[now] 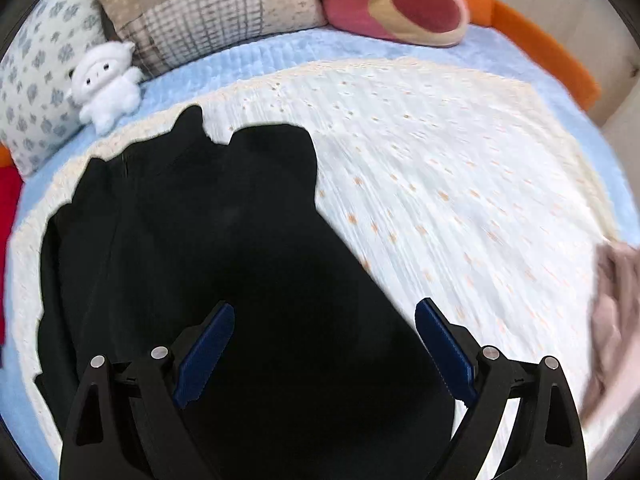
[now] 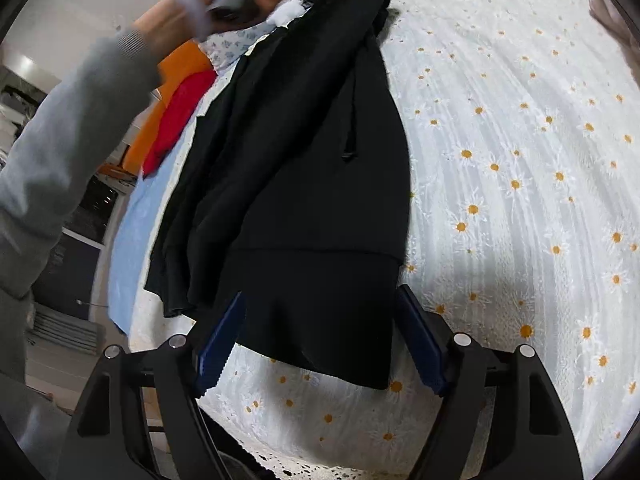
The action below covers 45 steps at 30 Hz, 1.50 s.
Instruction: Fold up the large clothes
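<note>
Left gripper (image 1: pixel 324 352) was spread wide over the black garment (image 1: pixel 224 248), holding nothing. Garment lay bunched lengthwise on the daisy cover (image 2: pixel 520 160). Right gripper (image 2: pixel 320 344) also spread, straddling its hem. Risk: a pinch might catch only the top layer, so the fold skews.

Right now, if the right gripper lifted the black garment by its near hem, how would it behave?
Probably floppy: the black garment lies in soft creases on the daisy bedspread. Its doubled layers would likely sag and unfold. The open right gripper grabbing one layer may leave the rest behind.
</note>
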Tool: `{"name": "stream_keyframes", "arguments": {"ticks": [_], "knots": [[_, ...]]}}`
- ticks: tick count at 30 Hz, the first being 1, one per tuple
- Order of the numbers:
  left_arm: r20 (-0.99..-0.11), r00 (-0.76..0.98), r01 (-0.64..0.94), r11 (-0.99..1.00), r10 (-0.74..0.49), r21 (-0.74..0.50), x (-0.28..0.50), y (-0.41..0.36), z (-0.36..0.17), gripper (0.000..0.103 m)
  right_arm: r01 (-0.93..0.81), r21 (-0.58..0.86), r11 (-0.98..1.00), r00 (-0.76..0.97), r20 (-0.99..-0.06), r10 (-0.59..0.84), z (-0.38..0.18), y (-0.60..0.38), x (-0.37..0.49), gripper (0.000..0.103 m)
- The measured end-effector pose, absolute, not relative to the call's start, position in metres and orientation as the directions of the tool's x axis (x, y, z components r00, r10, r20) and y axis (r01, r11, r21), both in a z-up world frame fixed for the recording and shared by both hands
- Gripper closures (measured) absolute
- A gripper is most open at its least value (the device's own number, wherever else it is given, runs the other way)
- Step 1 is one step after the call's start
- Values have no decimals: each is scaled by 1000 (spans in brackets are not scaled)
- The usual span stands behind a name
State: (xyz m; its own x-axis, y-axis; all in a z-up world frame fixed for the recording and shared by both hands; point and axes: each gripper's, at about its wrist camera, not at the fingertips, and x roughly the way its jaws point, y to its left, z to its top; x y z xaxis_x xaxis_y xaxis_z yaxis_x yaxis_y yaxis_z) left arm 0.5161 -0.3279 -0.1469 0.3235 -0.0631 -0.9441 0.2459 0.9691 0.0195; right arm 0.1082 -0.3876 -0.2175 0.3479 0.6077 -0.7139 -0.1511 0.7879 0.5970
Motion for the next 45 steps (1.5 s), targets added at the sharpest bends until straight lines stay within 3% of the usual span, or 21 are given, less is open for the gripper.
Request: {"name": "stream_keyframes", "arguments": {"ticks": [3,6,8,11,13,16,22,26,31,37,42,45], "knots": [[-933,333,229,949,133,217,533,-340,-164,10,-149,617,773,344,-701,625,-221,-393,110,29],[-930,313,228,935,192,270,538,-342,-174,16,-161,612,774,344,-701,625,-221,-393,113,28],[-947,266,235,941,177,242,537,-340,-182,49,-153,595,789,377,-703,603,-219,-390,113,49],[-947,257,280,923,194,265,534,-347,-185,74,-142,598,789,405,-692,598,-219,-395,111,80],[-946,255,330,902,199,278,530,-354,-182,82,-137,598,790,419,-687,593,-219,-397,108,87],[-962,240,360,908,133,216,531,-353,-171,83,-132,586,799,430,-693,579,-214,-397,107,92],[-956,163,378,910,-245,-169,536,-298,-126,83,-185,626,758,462,-625,629,-181,-391,108,96],[-864,171,381,841,-473,-385,536,-236,-95,84,-288,624,726,447,-583,678,-148,-364,116,97],[-737,222,412,747,-638,-522,531,-160,-77,84,-451,570,687,351,-594,724,-122,-293,127,97],[-739,254,308,776,-624,-550,548,-85,-121,84,-533,493,688,250,-685,684,-136,-222,136,97],[-773,223,223,803,-594,-552,559,-61,-185,83,-540,423,728,195,-779,596,-165,-198,140,97],[-746,231,198,781,-624,-592,559,-54,-207,82,-548,383,744,165,-822,545,-180,-190,138,97]]}}
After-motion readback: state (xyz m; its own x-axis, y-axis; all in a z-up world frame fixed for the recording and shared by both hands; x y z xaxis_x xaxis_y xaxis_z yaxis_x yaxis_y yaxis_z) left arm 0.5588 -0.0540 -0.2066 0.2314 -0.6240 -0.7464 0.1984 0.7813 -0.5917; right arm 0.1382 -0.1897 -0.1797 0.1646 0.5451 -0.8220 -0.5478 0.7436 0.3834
